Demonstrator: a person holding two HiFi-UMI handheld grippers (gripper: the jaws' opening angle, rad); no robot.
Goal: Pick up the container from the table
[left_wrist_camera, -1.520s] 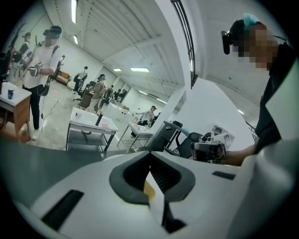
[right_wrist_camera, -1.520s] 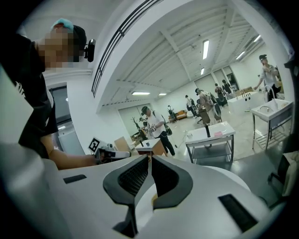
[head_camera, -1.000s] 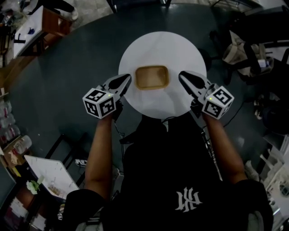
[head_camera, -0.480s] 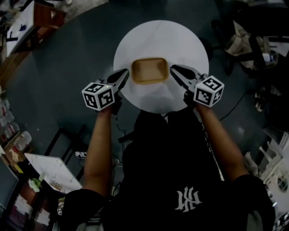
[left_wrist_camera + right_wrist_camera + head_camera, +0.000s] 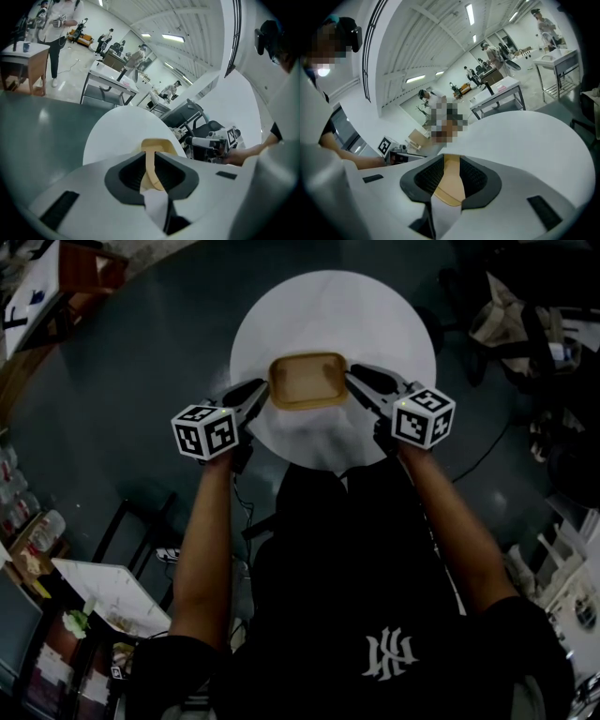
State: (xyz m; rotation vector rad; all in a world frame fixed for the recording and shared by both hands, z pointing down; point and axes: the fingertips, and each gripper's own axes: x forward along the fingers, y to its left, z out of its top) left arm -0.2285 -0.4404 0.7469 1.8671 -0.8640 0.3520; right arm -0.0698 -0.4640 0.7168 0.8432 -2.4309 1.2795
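I hold my left arm (image 5: 208,540) and right arm (image 5: 450,531) stretched forward. The left gripper (image 5: 257,390) and right gripper (image 5: 356,377) slant inward, jaws just opened. Each pair stands loosely apart around the container (image 5: 307,381) rim.

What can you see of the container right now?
The container is a shallow tan tray, rectangular with rounded corners and a raised rim, empty, looks like plastic or pulp. It sits flat near the middle of the round white table. The left gripper and right gripper straddle its short-end rims; their jaws have just been opening, pads apparently not pressing.
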